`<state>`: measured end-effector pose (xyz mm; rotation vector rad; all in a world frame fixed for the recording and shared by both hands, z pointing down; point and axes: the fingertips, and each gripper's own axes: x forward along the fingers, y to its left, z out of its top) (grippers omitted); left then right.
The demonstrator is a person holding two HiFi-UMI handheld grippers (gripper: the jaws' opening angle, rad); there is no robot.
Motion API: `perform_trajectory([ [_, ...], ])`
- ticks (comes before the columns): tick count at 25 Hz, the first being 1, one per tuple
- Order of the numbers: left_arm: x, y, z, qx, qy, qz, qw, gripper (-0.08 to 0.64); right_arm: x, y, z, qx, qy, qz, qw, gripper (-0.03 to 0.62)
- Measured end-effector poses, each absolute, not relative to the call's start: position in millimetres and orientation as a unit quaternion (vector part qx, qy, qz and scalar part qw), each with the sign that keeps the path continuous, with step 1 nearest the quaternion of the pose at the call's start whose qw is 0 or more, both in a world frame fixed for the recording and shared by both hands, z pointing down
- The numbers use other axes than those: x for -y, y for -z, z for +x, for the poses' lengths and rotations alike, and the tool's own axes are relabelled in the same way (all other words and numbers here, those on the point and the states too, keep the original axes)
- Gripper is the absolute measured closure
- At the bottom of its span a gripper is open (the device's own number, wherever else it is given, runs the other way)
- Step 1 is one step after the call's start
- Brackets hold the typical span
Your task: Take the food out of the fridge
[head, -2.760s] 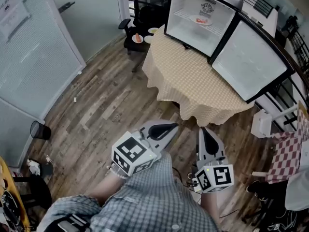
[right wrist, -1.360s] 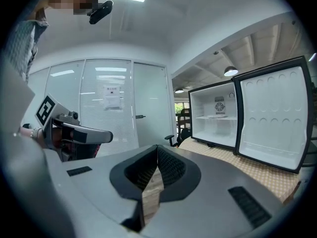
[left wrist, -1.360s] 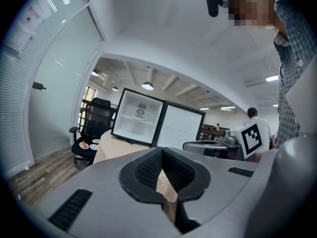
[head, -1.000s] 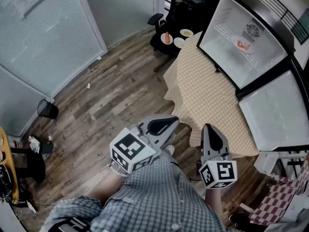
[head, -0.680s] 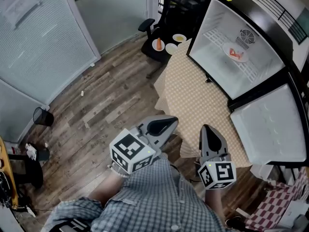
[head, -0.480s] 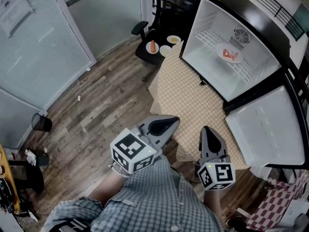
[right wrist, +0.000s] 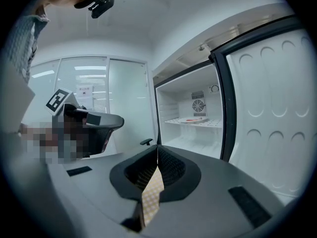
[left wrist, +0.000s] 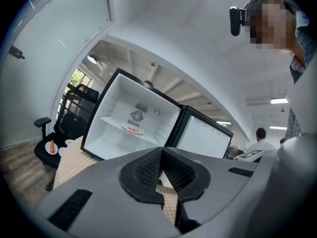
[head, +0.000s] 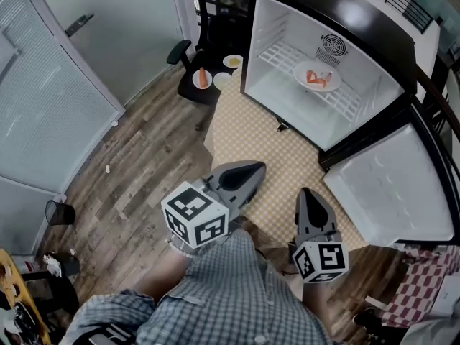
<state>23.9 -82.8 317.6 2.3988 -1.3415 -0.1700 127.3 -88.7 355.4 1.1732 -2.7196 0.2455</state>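
Observation:
The small black fridge [head: 282,98] stands open on a table. On its wire shelf lies a white plate of red food [head: 316,76], also seen in the left gripper view as the plate [left wrist: 132,129] and in the right gripper view as the plate [right wrist: 194,119]. My left gripper [head: 253,168] and right gripper [head: 305,194] are held side by side at the table's near edge, both pointing toward the fridge and well short of it. Each gripper is shut with nothing between its jaws. In its own view the left gripper [left wrist: 161,150] aims at the fridge [left wrist: 124,118].
The fridge door [head: 392,185] is swung open to the right. A checkered cloth covers the table [head: 259,135]. Beyond the table, a black chair [head: 188,92] holds a plate with an orange item [head: 203,78] and other small plates [head: 232,61]. A glass partition [head: 50,99] and a bin [head: 57,212] are at left.
Both grippers have come closer to the table and the open fridge. The fridge now sits nearer the middle of the head view. The jaws stay shut.

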Motion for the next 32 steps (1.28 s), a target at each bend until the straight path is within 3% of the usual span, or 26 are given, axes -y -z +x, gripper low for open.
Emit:
perform_trajectory([
  [16, 217.7, -319.1, -35.3, 0.371, 0.066, 0.889, 0.260, 0.555, 177.4, -356.9, 68.4, 0.852, -0.119, 0.504, 0.069, 0.581],
  [32, 338.8, -346.4, -5.4, 0.284, 0.120, 0.850, 0.426, 0.551, 189.8, -368.1, 86.8, 0.773, -0.134, 0.615, 0.080, 0.581],
])
